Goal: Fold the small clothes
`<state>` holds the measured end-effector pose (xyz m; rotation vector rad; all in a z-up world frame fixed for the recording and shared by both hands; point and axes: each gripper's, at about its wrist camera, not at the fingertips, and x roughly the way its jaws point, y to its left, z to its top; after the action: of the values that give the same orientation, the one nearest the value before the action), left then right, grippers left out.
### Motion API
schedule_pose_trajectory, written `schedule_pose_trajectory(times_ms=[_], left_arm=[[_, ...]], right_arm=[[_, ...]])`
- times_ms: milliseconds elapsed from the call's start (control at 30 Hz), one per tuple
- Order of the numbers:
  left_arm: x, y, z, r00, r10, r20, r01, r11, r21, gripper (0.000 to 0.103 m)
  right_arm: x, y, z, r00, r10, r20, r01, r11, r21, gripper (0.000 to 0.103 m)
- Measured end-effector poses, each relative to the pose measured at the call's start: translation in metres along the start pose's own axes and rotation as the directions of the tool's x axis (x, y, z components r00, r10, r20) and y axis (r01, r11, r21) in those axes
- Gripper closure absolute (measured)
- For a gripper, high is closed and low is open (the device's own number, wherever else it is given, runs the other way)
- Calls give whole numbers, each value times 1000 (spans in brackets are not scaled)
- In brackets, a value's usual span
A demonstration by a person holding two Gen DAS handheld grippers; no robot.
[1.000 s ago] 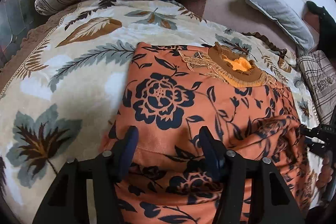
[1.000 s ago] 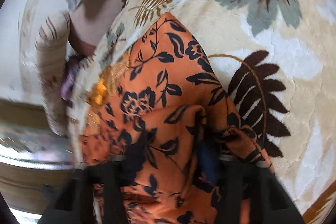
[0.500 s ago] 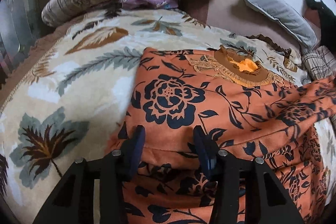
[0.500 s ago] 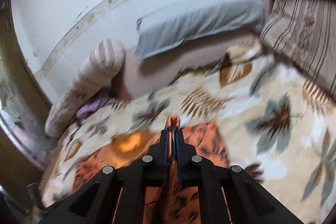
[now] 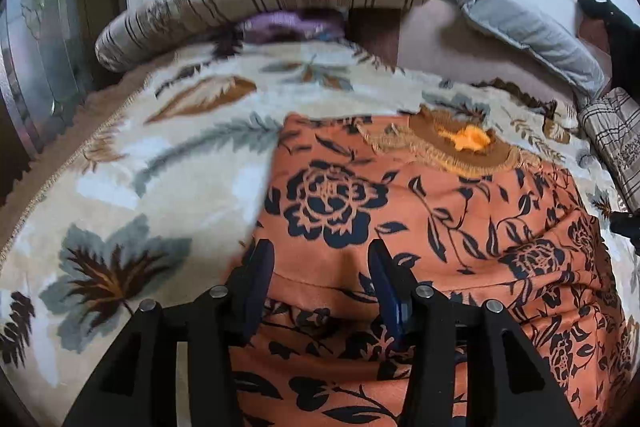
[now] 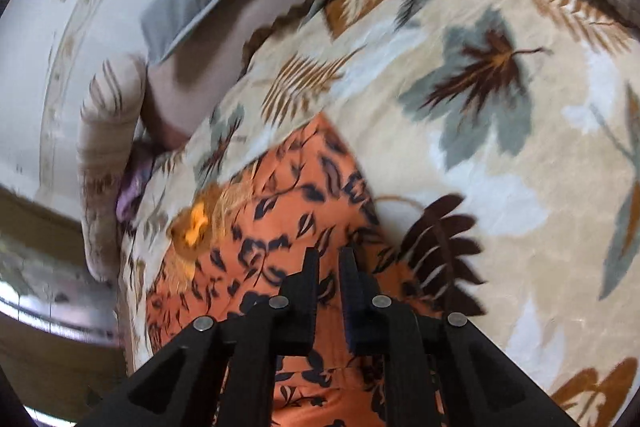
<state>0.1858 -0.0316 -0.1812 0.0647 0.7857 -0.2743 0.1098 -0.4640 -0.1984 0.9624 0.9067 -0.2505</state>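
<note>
Orange floral garment (image 5: 420,227) lies spread on the leaf-print blanket (image 5: 120,195), thin, limp, likely light and slippery, best pinched at a hem or corner; left gripper (image 5: 316,267) straddles a raised fold, unclamped; right gripper (image 6: 329,267) opening slightly, nothing between.

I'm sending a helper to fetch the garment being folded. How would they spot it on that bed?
Find the cream leaf-print blanket covering the bed. On it lies the orange garment, its embroidered brown neckline toward the pillows. It alone carries dark navy roses and vines on orange.
</note>
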Motion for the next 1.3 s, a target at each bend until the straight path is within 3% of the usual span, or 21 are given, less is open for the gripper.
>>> schedule_pose_trajectory(times_ms=[100,233,300,367,400,467,500,533,600,667,700,867,1033,1100,1200,1233,1300], left_arm=[[-2,0,1,1000,-5,17,5,1000,2,53],[3,4,3,1000,-7,5,7,1000,-29,53],[0,7,6,1000,-11,21,12,999,-47,53],[-6,7,8,999,-12,52,15,999,-51,51],[-8,6,9,998,-8,64,11,999,-49,40],[-12,4,11,995,20,94,-15,999,-50,18],[-13,3,12,993,34,112,-29,998,-49,16],[-13,2,13,993,37,114,-33,999,-41,16],[-8,-1,14,994,34,100,-32,999,-22,16],[-3,-1,14,996,27,79,-25,999,-24,16],[0,-1,14,998,21,67,-19,999,-29,16],[1,2,16,998,6,64,-2,999,-53,16],[1,-1,17,998,-12,65,14,999,-41,16],[2,-5,16,998,-12,63,13,1000,-23,16],[2,-8,14,998,-7,66,7,1000,-5,16],[2,-8,14,998,-5,65,5,1000,-2,16],[3,-8,13,998,-1,61,1,1000,-1,16]], right_arm=[[12,8,-3,999,-23,-30,21,999,-40,90],[9,11,-3,999,26,-32,-28,999,-46,90],[-18,18,-4,993,107,58,-102,992,-74,90],[-44,26,-7,968,192,161,-175,978,-116,87],[-55,29,-8,952,218,214,-190,971,-143,60],[-64,29,-12,939,195,284,-154,975,-159,1],[-65,25,-14,929,186,320,-144,978,-152,0],[-61,23,-12,937,175,302,-137,980,-143,0],[-41,15,-3,968,158,196,-140,985,-101,5],[-25,8,1,980,150,133,-143,988,-60,31],[-15,4,3,987,130,93,-127,991,-38,35],[6,-9,7,997,53,48,-53,999,1,40],[20,-8,9,998,55,4,-55,998,-10,40],[30,-6,9,998,58,-20,-58,998,-12,49],[40,-2,8,999,22,-35,-23,999,-31,53],[39,-2,7,999,17,-29,-18,999,-35,58],[38,2,5,999,34,-37,-36,998,-49,93]])
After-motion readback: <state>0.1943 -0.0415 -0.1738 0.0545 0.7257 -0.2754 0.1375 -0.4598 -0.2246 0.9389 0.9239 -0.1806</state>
